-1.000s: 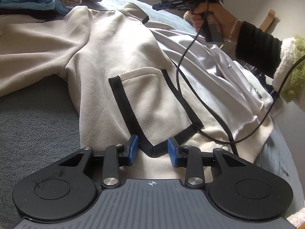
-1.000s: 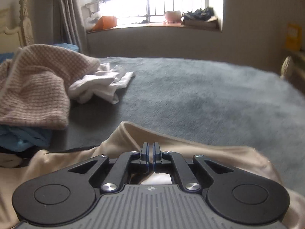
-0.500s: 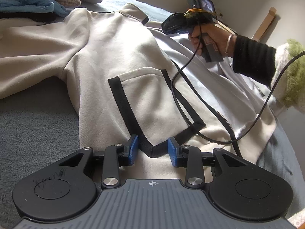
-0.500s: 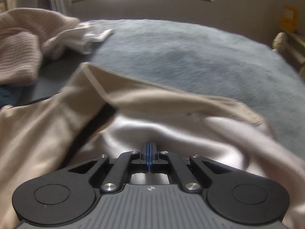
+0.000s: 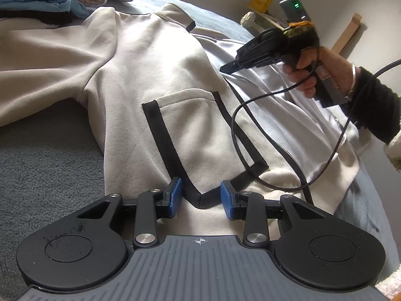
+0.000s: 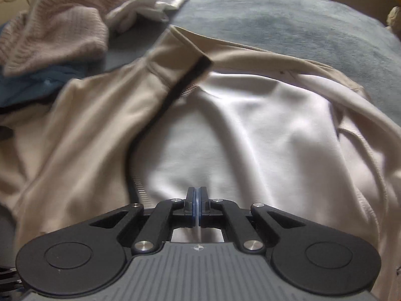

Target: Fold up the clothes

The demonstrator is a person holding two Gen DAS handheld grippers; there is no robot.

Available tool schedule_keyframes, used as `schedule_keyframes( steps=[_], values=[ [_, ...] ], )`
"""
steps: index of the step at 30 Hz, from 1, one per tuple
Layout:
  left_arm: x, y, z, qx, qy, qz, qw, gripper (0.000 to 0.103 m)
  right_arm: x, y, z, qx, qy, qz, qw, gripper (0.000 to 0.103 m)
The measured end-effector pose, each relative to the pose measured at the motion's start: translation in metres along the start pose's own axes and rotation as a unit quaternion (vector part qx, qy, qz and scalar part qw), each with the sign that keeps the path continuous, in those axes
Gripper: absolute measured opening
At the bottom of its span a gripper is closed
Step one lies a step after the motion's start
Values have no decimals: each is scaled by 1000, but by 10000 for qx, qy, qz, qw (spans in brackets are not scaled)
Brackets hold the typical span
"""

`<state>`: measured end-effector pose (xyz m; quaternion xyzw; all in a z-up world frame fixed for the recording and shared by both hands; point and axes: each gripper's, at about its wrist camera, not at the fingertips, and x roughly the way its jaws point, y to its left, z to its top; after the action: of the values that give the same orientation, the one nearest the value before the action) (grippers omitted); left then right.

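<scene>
The left gripper [image 5: 200, 197] sits low over the bottom edge of a cream jacket [image 5: 155, 75]. Its two blue pads [image 5: 175, 193] are wide apart and hold nothing. Between them you can see the black strip that runs around the pocket [image 5: 193, 135]. The pocket corner points down at the gap between the pads. The jacket lies open and spread out on a grey-blue blanket [image 5: 37, 165], which covers a bed. A sleeve stretches off to the left side. The white inside of the jacket [image 5: 295, 115] shows on the right, next to a zip. Above that part, a hand [image 5: 323, 67] holds the right gripper [image 5: 226, 68] up in the air. It points left, over the jacket, and does not touch it. A black cable [image 5: 240, 135] hangs from it and loops down onto the pocket. In the right wrist view, the right gripper [image 6: 196, 195] has its two pads pressed together with only a thin line between them. Nothing is caught in them. Under it lies the white inside of the jacket [image 6: 250, 130], with soft folds in it. The collar [image 6: 185, 42] with a black edge is past that. At the far left of the blanket [image 6: 288, 17] is a heap of other clothes: a pink knitted sweater [image 6: 57, 35], some blue cloth [image 6: 37, 85] under it, and a white cloth [image 6: 142, 7] beside it.
</scene>
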<state>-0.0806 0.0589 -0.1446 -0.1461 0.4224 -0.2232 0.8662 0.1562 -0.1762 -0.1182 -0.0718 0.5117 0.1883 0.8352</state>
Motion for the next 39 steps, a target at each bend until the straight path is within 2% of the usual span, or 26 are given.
schedule_keyframes(
  steps=[3,5,6,8,9,13,16,19,20,26,28,30,32,35,36,38,39],
  values=[
    [0,-2,-1,42,-10,23,10000,34,22,-19,22,435,-472,-226,9977,0],
    [0,-1,-1,44,-16,23,10000,35,31,-28,39,765,-582,-297,9949,0],
    [-1,-1,-1,44,-19,23,10000,35,32,-27,46,687,-697,-538,9937,0],
    [-1,-1,-1,46,-24,24,10000,35,42,-22,55,24,-830,-1573,9841,0],
    [-1,-1,-1,46,-27,24,10000,35,48,-24,58,-159,-823,-1871,9788,0],
    [-1,-1,-2,49,-39,25,10000,35,19,-44,63,730,-1091,-1216,9839,0],
    [-1,0,-2,47,-46,23,10000,35,-13,-31,58,737,-1342,-485,9870,0],
    [0,0,-2,20,-43,17,10000,35,-8,-9,54,468,-832,362,9948,0],
    [0,0,-2,10,-42,20,10000,35,-5,-5,54,419,-720,516,9952,0],
    [0,-3,-1,-2,-33,77,10000,35,42,-20,62,766,-853,-256,9931,0],
    [0,-3,-1,-12,-38,95,9999,35,33,-27,64,1112,-994,-449,9878,0],
    [1,-3,-1,-35,-43,105,9999,35,15,-31,56,1097,-1213,-622,9846,0],
    [0,-2,-2,-65,-61,102,9999,35,-14,-51,36,1599,-1281,-57,9788,0],
    [-1,-3,-3,-23,-110,101,9999,37,-58,-82,6,2334,-1368,789,9595,0],
    [-1,-3,-4,-7,-126,101,9999,38,-72,-92,-6,2602,-1373,1139,9489,0],
    [-1,-6,-5,52,-152,127,9998,39,-100,-108,-42,3209,-1300,2093,9145,0],
    [-1,-7,-5,90,-159,153,9997,40,-117,-111,-61,3387,-1328,2439,8990,0]
  ],
)
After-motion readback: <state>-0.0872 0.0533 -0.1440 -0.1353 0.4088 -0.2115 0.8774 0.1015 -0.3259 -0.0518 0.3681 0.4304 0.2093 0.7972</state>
